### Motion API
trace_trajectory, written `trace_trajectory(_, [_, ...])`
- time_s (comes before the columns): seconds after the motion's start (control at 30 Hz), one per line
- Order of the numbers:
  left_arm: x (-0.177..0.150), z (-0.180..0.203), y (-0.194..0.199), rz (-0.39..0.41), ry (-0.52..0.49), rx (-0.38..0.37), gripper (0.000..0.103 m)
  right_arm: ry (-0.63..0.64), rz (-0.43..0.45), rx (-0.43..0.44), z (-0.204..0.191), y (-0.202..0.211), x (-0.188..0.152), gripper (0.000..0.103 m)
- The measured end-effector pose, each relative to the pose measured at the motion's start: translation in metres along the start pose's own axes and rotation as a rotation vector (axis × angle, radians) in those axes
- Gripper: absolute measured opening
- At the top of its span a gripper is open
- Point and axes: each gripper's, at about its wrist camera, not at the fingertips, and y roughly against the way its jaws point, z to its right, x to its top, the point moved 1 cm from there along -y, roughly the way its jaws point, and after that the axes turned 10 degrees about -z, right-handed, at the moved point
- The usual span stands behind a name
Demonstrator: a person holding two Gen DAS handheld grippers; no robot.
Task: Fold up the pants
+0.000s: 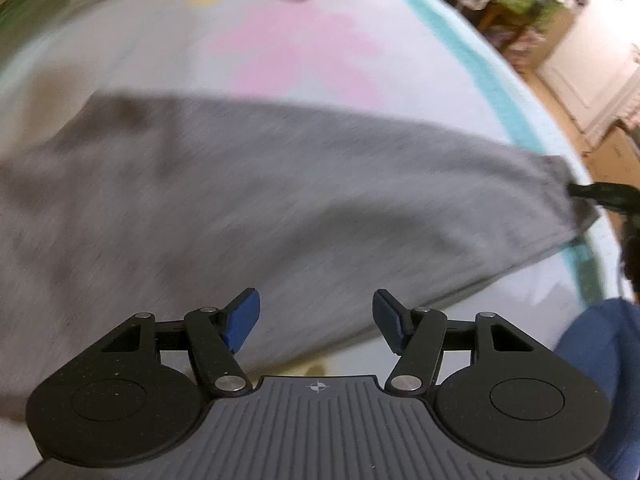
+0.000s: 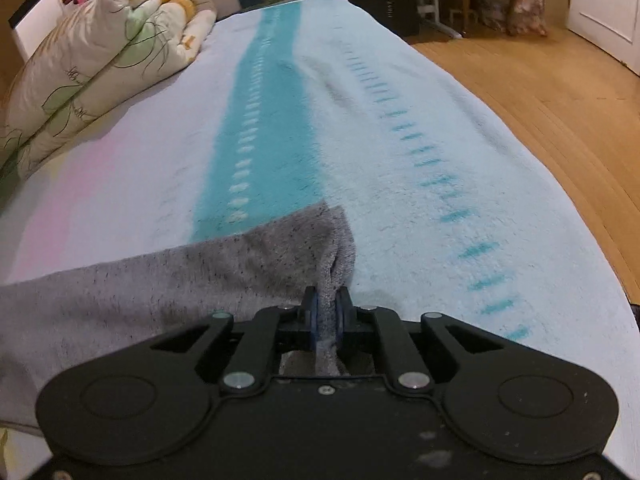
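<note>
Right wrist view: right gripper (image 2: pixel 327 307) pinches one bunched corner of the single grey knit pants (image 2: pixel 160 280), which spread toward 9 o'clock over the pale towel with two teal stripes (image 2: pixel 400 120). One folded floral quilt (image 2: pixel 100 68) at 10 o'clock. Left gripper (image 1: pixel 316 312) stands apart, empty, above the cloth.

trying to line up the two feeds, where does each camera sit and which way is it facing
Left wrist: on the left gripper, angled down over the grey pants spread on the bed cover; its jaws stand open with nothing between them; a blue-clad bit of the person shows lower right.
Right wrist: on the right gripper, looking along the bed cover toward the folded quilt and wooden floor; its jaws are shut on a pants end.
Shared: the pants, the teal-striped cover; the right gripper shows at the left view's right edge.
</note>
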Motion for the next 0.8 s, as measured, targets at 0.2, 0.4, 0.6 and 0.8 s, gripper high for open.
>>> trace_trajectory(0.2, [0.054,0.059,-0.027,0.037,-0.063,-0.092,0.060,-0.024,-0.008,0.067,0.022,0.009,0.001,0.035])
trace_trajectory(0.4, [0.090,0.108,-0.064,0.031,-0.135,-0.124,0.060,-0.025,-0.074,0.161,0.044,0.012,-0.012,0.039])
trace_trajectory(0.6, [0.104,0.114,-0.088,0.009,-0.133,-0.098,0.060,-0.144,-0.081,0.330,0.065,0.000,-0.008,0.047])
trace_trajectory(0.8, [0.109,0.109,-0.092,0.009,-0.089,-0.088,0.060,-0.178,-0.101,0.453,0.049,-0.025,0.002,0.011])
